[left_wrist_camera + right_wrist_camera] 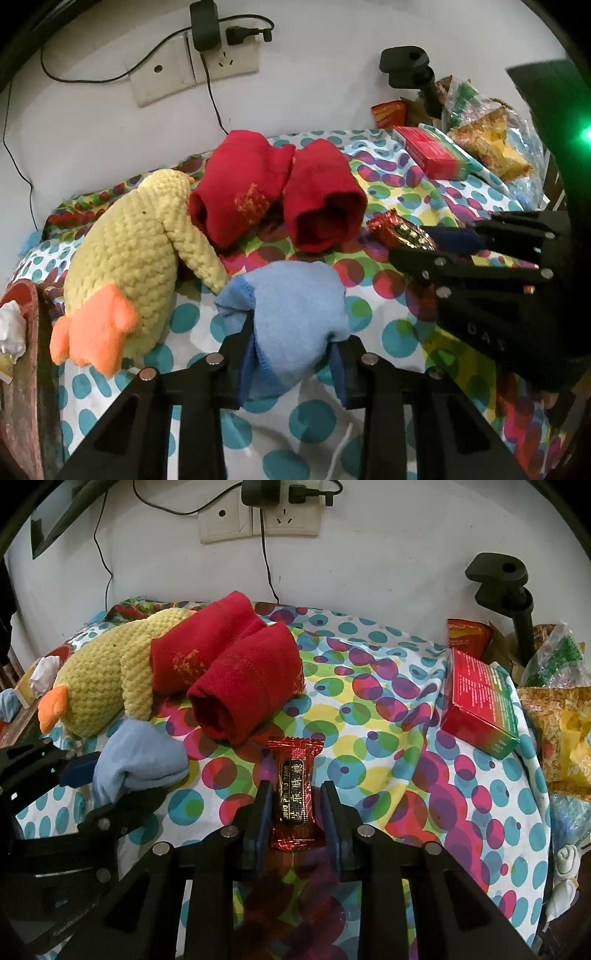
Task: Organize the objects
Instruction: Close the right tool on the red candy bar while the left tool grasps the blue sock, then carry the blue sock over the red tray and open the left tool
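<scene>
We find the left gripper (291, 354) clamped on a pale blue sock (291, 306) resting on the dotted cloth (399, 332). The right gripper (295, 827) is closed on a red candy packet (294, 794). Beyond lie two rolled red socks (236, 668), touching a yellow knitted duck (125, 266); a red box (480, 709) sits well right

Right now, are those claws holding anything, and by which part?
Left claw pinches the light blue sock at its near end; right claw grips the red candy packet by its sides.
</scene>
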Available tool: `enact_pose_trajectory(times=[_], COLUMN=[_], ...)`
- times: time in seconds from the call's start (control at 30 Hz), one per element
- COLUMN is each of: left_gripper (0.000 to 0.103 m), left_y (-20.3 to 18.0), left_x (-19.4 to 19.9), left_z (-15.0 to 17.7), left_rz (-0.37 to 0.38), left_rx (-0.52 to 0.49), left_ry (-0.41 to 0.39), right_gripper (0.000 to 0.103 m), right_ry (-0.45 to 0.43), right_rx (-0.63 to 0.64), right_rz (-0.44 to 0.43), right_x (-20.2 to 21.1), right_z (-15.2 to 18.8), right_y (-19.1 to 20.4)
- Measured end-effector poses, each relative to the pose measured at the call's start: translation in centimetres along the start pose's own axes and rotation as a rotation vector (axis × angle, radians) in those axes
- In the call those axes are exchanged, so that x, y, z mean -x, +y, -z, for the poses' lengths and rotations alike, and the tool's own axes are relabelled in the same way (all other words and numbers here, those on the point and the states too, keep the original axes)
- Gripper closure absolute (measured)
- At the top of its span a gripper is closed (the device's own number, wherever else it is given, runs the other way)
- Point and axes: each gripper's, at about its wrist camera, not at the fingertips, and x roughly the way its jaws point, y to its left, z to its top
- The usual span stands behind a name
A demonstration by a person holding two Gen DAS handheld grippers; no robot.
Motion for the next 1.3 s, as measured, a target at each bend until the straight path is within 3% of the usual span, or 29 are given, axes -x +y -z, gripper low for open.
enact_pose_trajectory(times=[0.67, 1.3], left_gripper=[0.069, 0.069], left_y=[2.9, 9.6], left_x=[4.9, 11.1], left_z=[3.5, 7.6], left_rz=[-0.004, -0.07], left_rx=[0.011, 0.131], left_ry=[-0.011, -0.018], right_gripper=[0.077, 0.077], right_ry=[0.001, 0.001], right_rx=[0.001, 0.002], right_rz=[0.0, 0.001], right_x=[0.0, 0.0], right_z=[-0.2, -0.2], right_y=[0.0, 0.0])
